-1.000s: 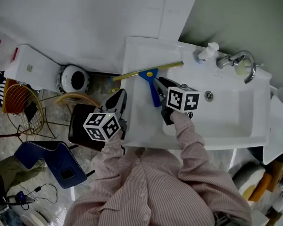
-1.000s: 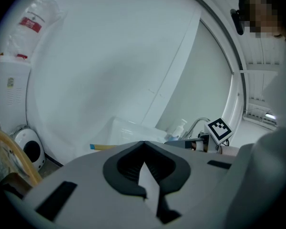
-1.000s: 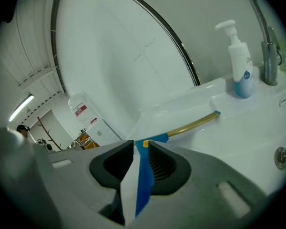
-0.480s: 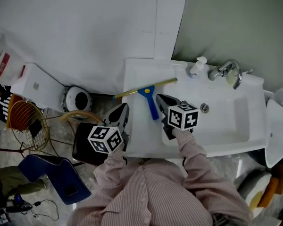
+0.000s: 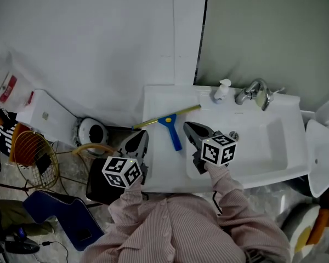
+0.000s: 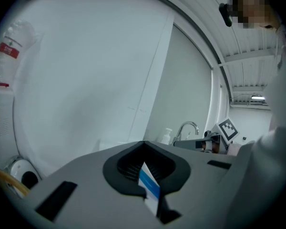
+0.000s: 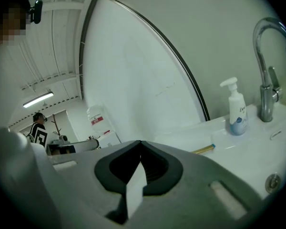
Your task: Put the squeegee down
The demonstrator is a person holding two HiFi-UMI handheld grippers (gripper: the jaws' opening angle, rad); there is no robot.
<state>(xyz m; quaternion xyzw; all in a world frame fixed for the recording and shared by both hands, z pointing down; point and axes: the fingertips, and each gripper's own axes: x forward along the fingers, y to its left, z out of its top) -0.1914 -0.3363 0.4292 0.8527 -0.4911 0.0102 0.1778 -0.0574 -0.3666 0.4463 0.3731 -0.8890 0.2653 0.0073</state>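
Observation:
The squeegee [image 5: 171, 127], a brass bar with a blue handle, lies flat on the left ledge of the white sink [image 5: 156, 100], touched by neither gripper. My right gripper [image 5: 188, 127] hovers just right of the blue handle, shut and empty. In the right gripper view its jaws [image 7: 140, 143] meet with nothing between them, and the squeegee's brass tip [image 7: 203, 149] shows beyond. My left gripper [image 5: 141, 137] hangs over the sink's left front edge. Its jaws [image 6: 144, 143] are shut and empty in the left gripper view.
A soap bottle [image 5: 221, 91] and a chrome tap [image 5: 252, 93] stand at the back of the basin [image 5: 263, 141]. On the floor to the left are a round white appliance [image 5: 90, 131], a wire basket [image 5: 30, 147], a black bin [image 5: 101, 174] and a blue seat [image 5: 60, 215].
The right gripper's jaws, open around the blue handle a second ago, have come away and closed empty. Both grippers have risen. The squeegee stays on the ledge.

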